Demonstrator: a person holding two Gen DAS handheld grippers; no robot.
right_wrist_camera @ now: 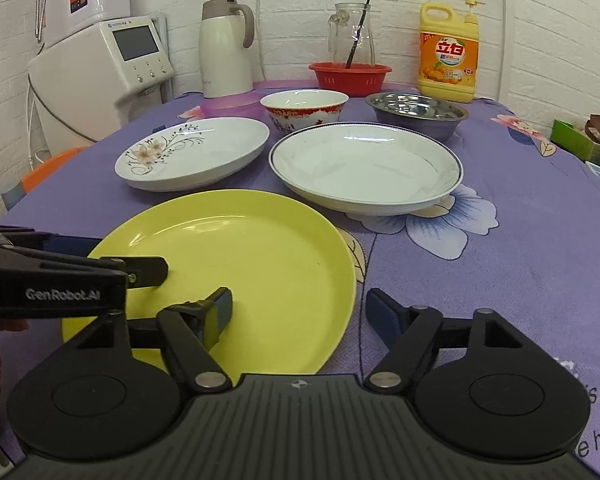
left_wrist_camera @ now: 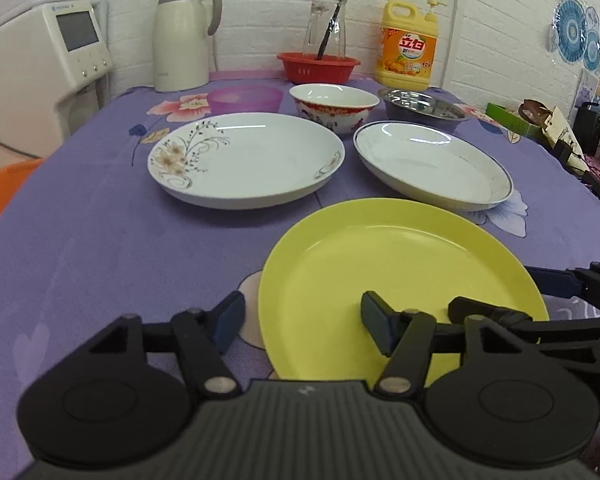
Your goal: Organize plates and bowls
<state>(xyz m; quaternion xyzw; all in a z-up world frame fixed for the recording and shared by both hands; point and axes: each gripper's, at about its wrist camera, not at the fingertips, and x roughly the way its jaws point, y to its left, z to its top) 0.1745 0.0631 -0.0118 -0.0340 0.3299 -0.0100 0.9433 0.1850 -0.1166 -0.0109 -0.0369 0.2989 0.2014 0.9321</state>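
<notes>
Both tongs are spread wide and hold nothing. Left tongs [left_wrist_camera: 304, 326] straddle the near left rim of the round yellow plastic plate [left_wrist_camera: 400, 272], one finger over the plate, the other outside it above the purple flowered cloth of the table [left_wrist_camera: 80, 240]. Right tongs [right_wrist_camera: 300, 316] straddle the plate's near right rim in the same way.

Beyond the yellow plate lie a white plate with a flower pattern [left_wrist_camera: 246, 158] on the left and a white plate with a dark blue rim line [left_wrist_camera: 432, 164] on the right, near each other but apart. Behind them stand a translucent purple bowl [left_wrist_camera: 245, 98], a white bowl with red decoration [left_wrist_camera: 334, 106] and a steel bowl [left_wrist_camera: 424, 108]; their insides show nothing. Further back, a red plastic basket [left_wrist_camera: 318, 66] holds a clear glass jug [left_wrist_camera: 325, 26] with a dark stick in it. A cream thermos jug [left_wrist_camera: 184, 38] stands left, a yellow pump bottle of detergent [left_wrist_camera: 408, 46] right, its orange label bearing the characters 立白. "GenRobot.AI" is printed on the left tongs' arm in the right wrist view.
</notes>
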